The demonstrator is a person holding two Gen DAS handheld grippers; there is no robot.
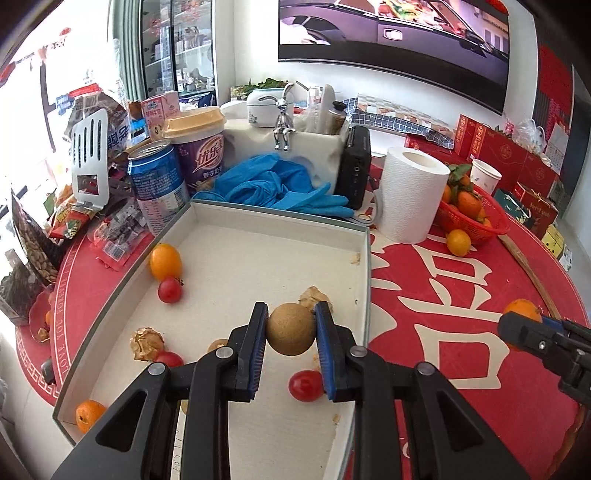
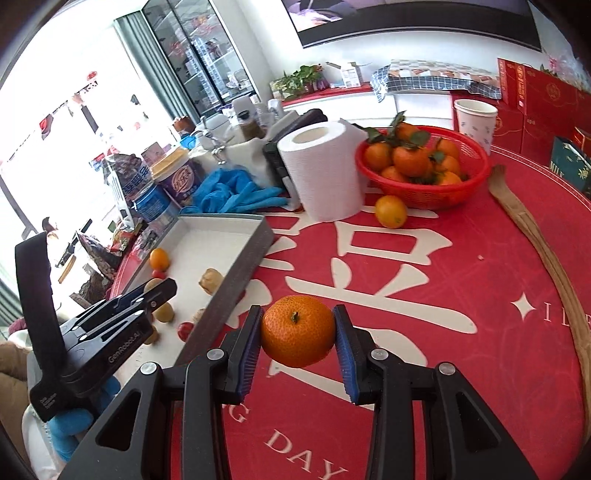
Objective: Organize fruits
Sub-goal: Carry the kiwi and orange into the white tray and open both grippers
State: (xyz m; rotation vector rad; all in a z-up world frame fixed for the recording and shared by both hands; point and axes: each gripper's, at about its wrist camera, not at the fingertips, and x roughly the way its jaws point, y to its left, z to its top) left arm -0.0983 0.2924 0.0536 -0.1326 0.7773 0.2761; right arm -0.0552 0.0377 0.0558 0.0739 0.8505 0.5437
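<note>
two grippers each squeeze a fruit: the left gripper [image 1: 291, 334] a brown ball [image 1: 291, 328], the right gripper [image 2: 298, 332] an orange [image 2: 297, 330]; mixed fruits sit in the box [image 1: 280, 221].

A lived-in home, likely a living or dining room: a wide wall-mounted screen [image 1: 391, 33] hangs above a round surface under a red festive cloth [image 2: 461, 295], crowded along its far edge with snack packets [image 1: 70, 218], a drink can [image 1: 157, 184], a paper roll [image 2: 325, 170], a basket of tangerines [image 2: 421, 166] and red gift boxes [image 1: 502, 151].
</note>
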